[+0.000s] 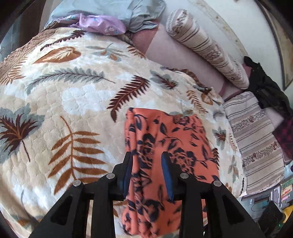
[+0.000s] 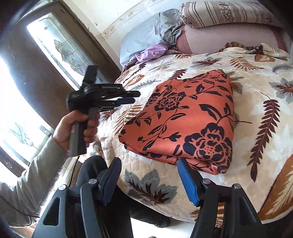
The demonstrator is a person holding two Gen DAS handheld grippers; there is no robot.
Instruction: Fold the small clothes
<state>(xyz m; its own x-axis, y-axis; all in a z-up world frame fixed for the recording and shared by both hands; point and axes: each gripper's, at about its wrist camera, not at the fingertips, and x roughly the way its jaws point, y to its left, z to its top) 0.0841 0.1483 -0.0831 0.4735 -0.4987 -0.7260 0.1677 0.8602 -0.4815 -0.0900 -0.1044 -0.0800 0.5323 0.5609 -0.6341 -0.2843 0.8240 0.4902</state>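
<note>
In the left wrist view the left gripper [image 1: 148, 164] has its fingers [image 1: 167, 172] apart, with the orange cloth [image 1: 164, 155] showing between them; whether the cloth hangs near them or lies below cannot be told. In the right wrist view the right gripper [image 2: 149, 180] also has its fingers apart, empty, its blue pad just short of the folded cloth [image 2: 185, 119], which lies at 12 o'clock on the bed [image 2: 256, 102]. At 10 o'clock the person's hand [image 2: 77, 126] grips the left gripper [image 2: 131, 98] off the bed edge, pointing toward the cloth. Pillows [image 2: 228, 14] lie far back
</note>
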